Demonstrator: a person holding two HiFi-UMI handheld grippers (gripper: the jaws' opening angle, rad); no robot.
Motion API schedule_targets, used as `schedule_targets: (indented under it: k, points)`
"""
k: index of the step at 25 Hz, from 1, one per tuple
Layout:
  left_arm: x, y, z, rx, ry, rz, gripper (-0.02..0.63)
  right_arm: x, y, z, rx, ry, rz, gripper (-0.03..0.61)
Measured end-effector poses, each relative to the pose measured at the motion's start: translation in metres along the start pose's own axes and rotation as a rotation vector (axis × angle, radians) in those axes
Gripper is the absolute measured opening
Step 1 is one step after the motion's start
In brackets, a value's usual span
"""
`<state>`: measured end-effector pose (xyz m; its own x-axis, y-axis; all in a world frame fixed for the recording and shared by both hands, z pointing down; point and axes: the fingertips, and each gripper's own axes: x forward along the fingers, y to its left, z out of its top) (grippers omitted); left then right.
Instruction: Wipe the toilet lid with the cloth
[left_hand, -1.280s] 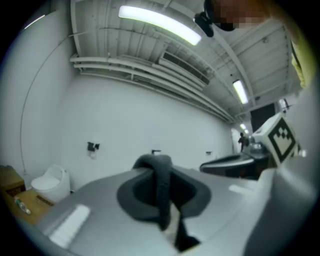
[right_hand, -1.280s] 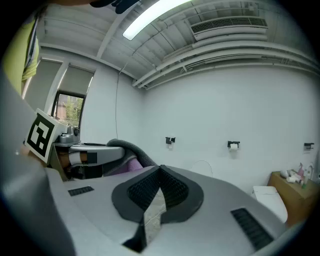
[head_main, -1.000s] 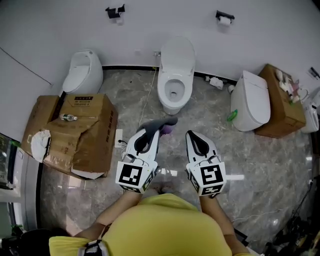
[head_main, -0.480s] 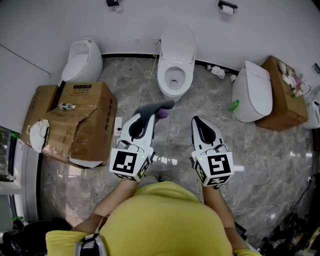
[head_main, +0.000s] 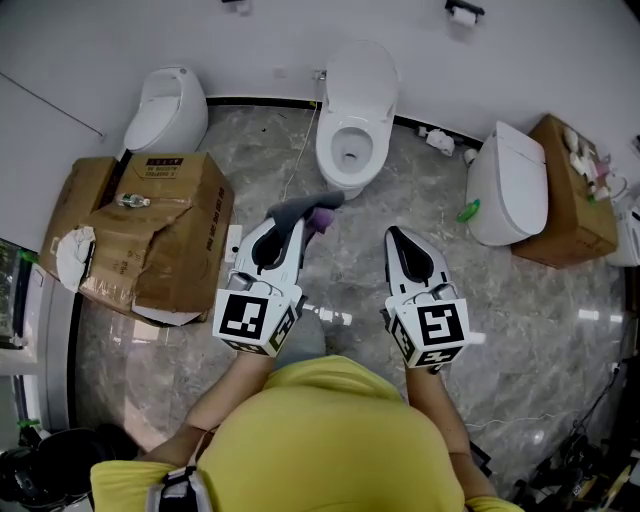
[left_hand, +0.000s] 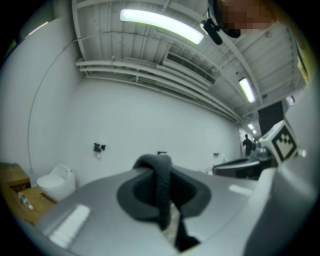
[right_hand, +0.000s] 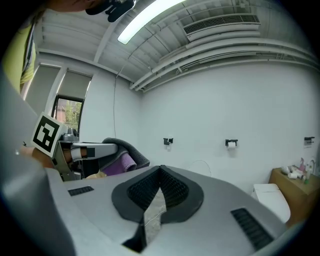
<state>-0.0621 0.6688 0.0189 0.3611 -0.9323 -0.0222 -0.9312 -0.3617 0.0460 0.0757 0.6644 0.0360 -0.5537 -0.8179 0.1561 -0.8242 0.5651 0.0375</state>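
Marble floor is carrying everything. Cardboard box is sitting at left. Toilet is standing ahead against the wall, with its toilet lid raised. Left claw is clamping the grey-and-purple cloth, holding it in the air short of the bowl. Right claw is sitting closed and empty alongside.

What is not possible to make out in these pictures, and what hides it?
- Head view: the cloth is mostly hidden by the left gripper; only a grey and purple end shows.
- Left gripper view: the toilet does not show; the cloth and the gripper's body fill the space ahead.
- Head view: the items on the box are too small to name.
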Motion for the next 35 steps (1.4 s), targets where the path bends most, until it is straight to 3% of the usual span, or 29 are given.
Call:
schedule_targets:
  k: [9,18,28,35]
  points:
    - [0.035,0.022,-0.007,-0.021,0.001,0.012,0.021,0.036,-0.015,0.000,-0.007,0.008,0.010,0.015]
    - [0.125,0.087,-0.014,-0.037,0.019,-0.004,0.021,0.139,-0.046,0.010,-0.007,0.035,0.007,0.015]
    - [0.234,0.149,-0.012,-0.045,0.023,-0.084,0.021,0.246,-0.094,0.025,0.012,0.061,-0.066,0.015]
    - [0.273,0.175,-0.009,-0.045,0.049,-0.118,0.021,0.283,-0.109,0.027,0.042,0.084,-0.108,0.015]
